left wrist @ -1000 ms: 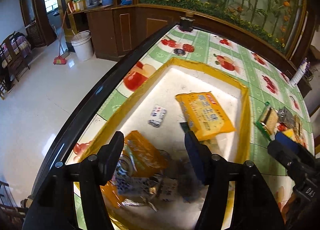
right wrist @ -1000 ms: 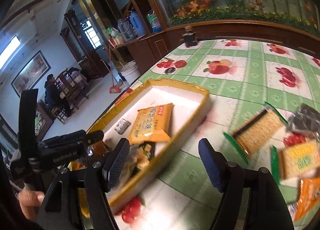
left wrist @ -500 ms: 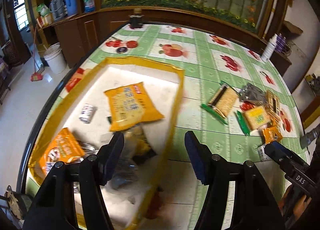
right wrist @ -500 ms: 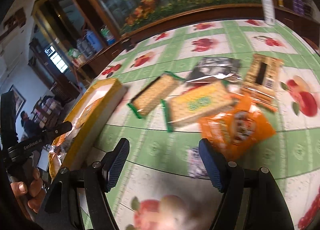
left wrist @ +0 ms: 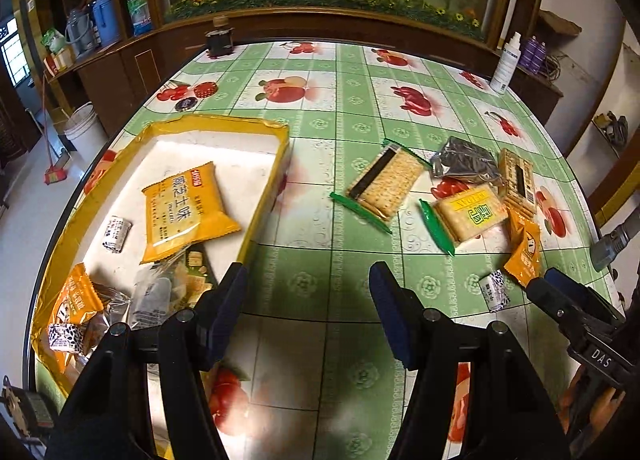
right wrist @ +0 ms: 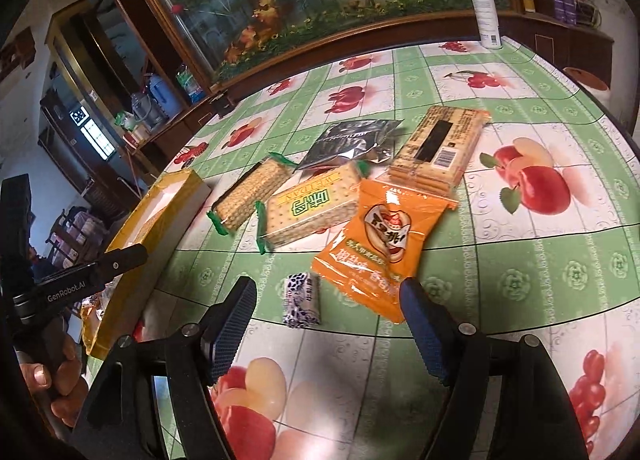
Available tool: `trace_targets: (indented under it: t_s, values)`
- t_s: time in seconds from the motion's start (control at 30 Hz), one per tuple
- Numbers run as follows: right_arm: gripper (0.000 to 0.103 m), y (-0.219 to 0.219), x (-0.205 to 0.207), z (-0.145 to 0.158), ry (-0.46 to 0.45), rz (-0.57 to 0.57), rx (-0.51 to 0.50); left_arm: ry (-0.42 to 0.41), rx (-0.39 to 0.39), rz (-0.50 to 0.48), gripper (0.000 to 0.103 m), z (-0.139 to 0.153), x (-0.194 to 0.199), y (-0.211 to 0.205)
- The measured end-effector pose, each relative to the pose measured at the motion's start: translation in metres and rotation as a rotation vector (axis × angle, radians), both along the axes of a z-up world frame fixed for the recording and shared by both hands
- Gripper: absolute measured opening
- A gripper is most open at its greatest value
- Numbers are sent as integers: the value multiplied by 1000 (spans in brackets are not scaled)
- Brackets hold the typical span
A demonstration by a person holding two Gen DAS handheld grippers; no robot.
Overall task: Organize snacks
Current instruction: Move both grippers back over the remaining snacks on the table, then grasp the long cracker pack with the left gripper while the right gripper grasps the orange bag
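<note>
Both sets of jaws stand spread with nothing between them: the left gripper (left wrist: 306,314) hangs over bare surface (left wrist: 344,108) beside the yellow tray (left wrist: 262,204), and the right gripper (right wrist: 326,326) hovers over the loose pile, the small wrapped candy (right wrist: 302,300) lying just beyond its gap and the orange pouch (right wrist: 378,238) at about one o'clock from it. Six snacks wait outside the tray: two green-ended cracker packs (right wrist: 250,194), one silver foil bag (right wrist: 352,144), one long cracker sleeve (right wrist: 438,148), one orange pouch and one small candy. Inside the tray lie one large yellow packet (left wrist: 184,208), at least two more small candies (left wrist: 116,228), and a heap at seven o'clock too jumbled to count. All look light; the film wrappers are likely slick and crinkly, and the crackers brittle, so I would pinch the packs across their short width, gently, and take the pouch by a sealed edge.
</note>
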State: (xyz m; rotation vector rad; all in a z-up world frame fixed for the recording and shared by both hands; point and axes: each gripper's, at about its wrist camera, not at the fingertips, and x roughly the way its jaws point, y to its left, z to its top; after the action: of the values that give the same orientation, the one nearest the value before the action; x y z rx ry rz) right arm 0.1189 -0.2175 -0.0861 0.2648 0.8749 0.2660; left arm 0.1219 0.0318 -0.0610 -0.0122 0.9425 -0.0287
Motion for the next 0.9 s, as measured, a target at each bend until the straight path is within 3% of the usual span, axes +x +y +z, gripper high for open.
trace_targets:
  t_s: [0.23, 0.43, 0.6, 0.77, 0.9]
  values:
    - [77, 11, 10, 2, -5, -59, -110, -1, 17, -21, 62, -1, 3, -13]
    - [77, 10, 28, -5, 36, -130, -150, 9, 35, -56, 62, -9, 33, -24]
    - [77, 3, 38, -11, 58, -170, -139, 55, 140, -97, 62, -27, 69, -46]
    - [77, 1, 44, -16, 76, -168, -135, 52, 185, -121, 70, -35, 89, -58]
    - [77, 5, 47, -17, 71, -161, -164, 61, 198, -135, 70, -41, 101, -64]
